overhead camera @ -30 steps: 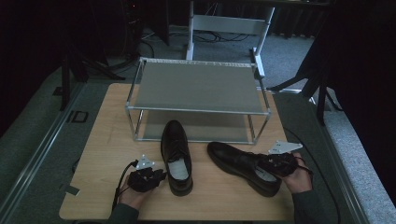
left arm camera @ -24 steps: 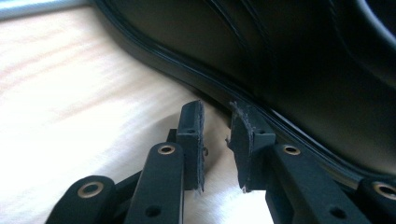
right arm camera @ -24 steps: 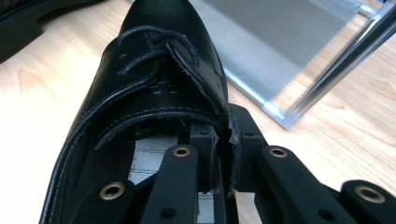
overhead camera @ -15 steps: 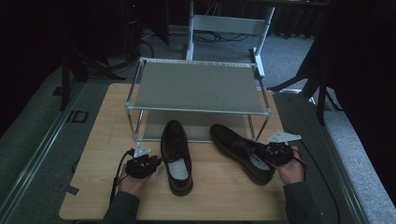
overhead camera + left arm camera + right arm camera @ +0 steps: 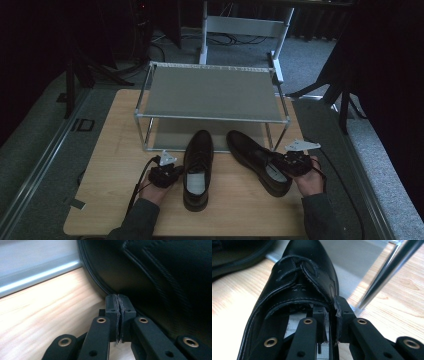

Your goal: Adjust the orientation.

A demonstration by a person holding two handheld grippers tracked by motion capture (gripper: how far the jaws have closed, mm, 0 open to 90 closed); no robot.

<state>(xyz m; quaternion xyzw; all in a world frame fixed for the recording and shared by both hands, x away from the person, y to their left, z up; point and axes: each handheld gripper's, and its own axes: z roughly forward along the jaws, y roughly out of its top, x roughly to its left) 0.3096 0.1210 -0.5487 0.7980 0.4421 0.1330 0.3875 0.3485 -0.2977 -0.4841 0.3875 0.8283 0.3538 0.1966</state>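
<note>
On the wooden table [image 5: 115, 165] two black lace-up shoes are lying in front of a low metal shoe rack [image 5: 210, 97]; the left shoe [image 5: 197, 170] is pointing its toe straight at the rack's lower shelf, and the right shoe [image 5: 257, 160] is lying at an angle, toe toward the rack, heel toward the person's right hand.

The right gripper [image 5: 295, 164] is sitting at the heel end of the right shoe; in the right gripper view its jaws are clamping the leather side wall of the shoe's opening [image 5: 332, 302], one jaw inside and one outside, with a rack leg [image 5: 387, 272] just beyond.

The left gripper [image 5: 165, 174] is resting just beside the left shoe's outer side; its jaws have just been closing and are now standing together with nothing between them [image 5: 120, 312], the tips close against the shoe's dark flank [image 5: 155, 285], though whether they are touching it I cannot tell.
</note>
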